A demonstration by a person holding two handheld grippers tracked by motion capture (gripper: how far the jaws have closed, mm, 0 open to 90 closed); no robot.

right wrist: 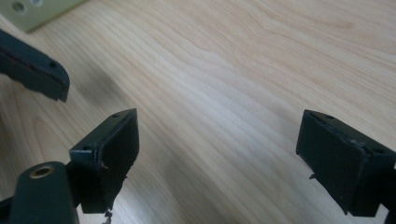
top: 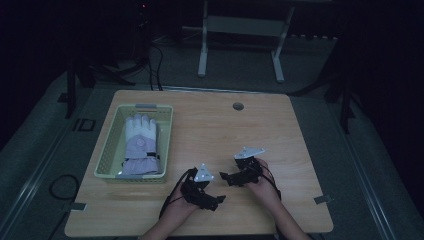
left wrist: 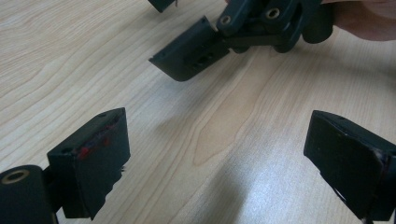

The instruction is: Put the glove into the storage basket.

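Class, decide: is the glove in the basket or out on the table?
In. The glove lies flat inside the green basket, its walls all around it.

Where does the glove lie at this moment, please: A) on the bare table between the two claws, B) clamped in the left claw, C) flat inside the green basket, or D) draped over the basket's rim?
C: the high view shows the glove lying flat inside the green basket, fingers toward the far end, while both claws sit open and empty over bare wood.

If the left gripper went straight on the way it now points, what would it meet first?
Most likely the right gripper: its black jaw lies ahead of the open left gripper over bare table. Depth is unclear, so it might pass just beside it.
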